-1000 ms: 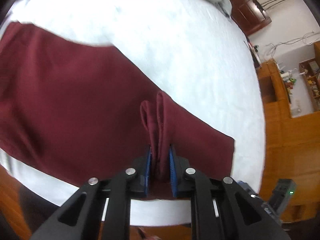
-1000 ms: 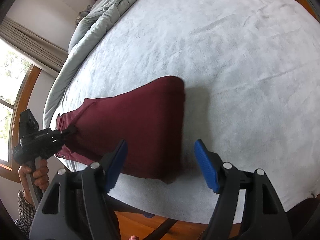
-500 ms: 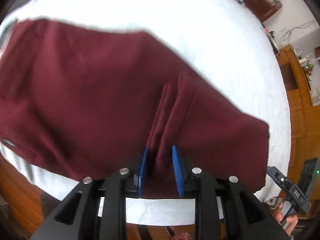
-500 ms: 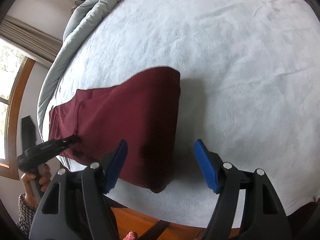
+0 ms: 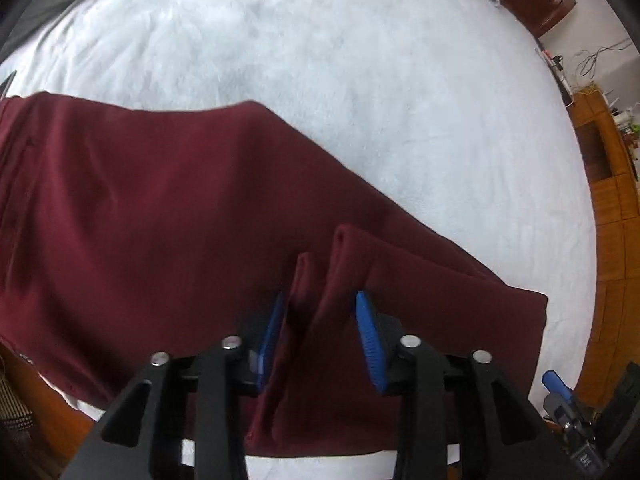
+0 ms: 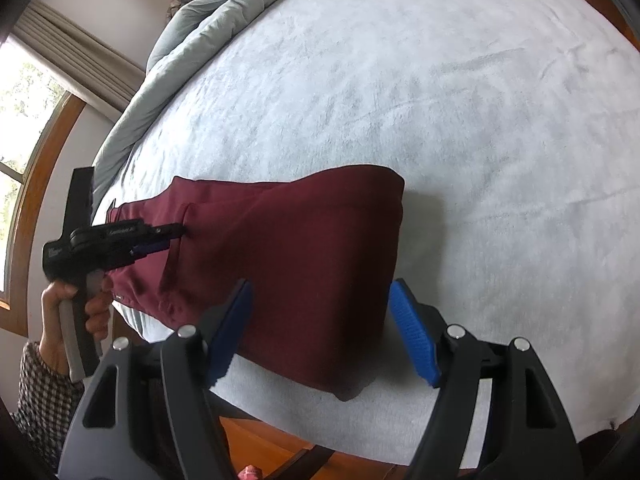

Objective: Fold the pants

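Dark red pants [image 5: 168, 216] lie folded on a white bed, also shown in the right wrist view [image 6: 304, 248]. My left gripper [image 5: 320, 340] stands open around two raised pleats of the cloth near the front edge; the blue pads no longer pinch them. From the right wrist view the left gripper [image 6: 168, 236] sits at the waist end of the pants. My right gripper [image 6: 320, 332] is open and empty, hovering above the folded end near the front edge of the bed. Its tip shows in the left wrist view [image 5: 560, 388].
The white bedspread [image 6: 460, 100] stretches far behind the pants. A grey quilt [image 6: 208, 28] is bunched at the back left. A window [image 6: 24, 136] is at the left. Wooden furniture [image 5: 608, 184] and wooden floor lie to the right of the bed.
My left gripper has opened, releasing the pinched fold, and the pants have settled on the bed. My right gripper stayed open near the folded end.
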The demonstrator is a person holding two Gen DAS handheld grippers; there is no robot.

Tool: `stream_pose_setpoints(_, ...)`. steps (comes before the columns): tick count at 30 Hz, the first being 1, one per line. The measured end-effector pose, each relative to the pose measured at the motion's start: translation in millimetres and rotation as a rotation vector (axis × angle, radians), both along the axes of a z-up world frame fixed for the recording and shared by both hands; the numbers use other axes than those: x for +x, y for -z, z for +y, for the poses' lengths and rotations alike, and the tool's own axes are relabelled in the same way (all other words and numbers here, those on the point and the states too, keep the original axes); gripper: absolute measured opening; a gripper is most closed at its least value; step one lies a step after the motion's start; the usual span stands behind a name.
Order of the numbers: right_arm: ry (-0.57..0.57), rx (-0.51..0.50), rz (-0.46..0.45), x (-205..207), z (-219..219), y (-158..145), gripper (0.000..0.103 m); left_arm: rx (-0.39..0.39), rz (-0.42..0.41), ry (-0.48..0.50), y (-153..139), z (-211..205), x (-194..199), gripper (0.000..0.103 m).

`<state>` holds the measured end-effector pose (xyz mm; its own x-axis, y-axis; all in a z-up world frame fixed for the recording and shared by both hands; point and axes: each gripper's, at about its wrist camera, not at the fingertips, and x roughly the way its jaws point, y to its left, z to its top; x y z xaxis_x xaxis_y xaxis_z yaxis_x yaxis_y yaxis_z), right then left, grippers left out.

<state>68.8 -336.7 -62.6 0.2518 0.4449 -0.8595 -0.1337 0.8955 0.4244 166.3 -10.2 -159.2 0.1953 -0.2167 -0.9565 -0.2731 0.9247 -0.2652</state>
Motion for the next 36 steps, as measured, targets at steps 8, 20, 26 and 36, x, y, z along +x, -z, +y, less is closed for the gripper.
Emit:
stream_pose_setpoints(8, 0.020, -0.013, 0.039, 0, -3, 18, 0.071, -0.079, 0.015, -0.045, 2, 5, -7, 0.023)
stream_pose_setpoints(20, 0.034, 0.003, 0.052, 5, -10, 22, 0.071, -0.094, -0.156, -0.166, -22, 51, -41, 0.015)
stream_pose_setpoints(26, 0.031, -0.006, 0.101, 6, -4, 38, 0.071, -0.017, -0.148, -0.084, -13, 45, -39, 0.028)
stream_pose_setpoints(36, -0.033, 0.003, 0.137, 14, 7, 34, 0.076, -0.002, -0.278, 0.042, -48, -18, -44, 0.046)
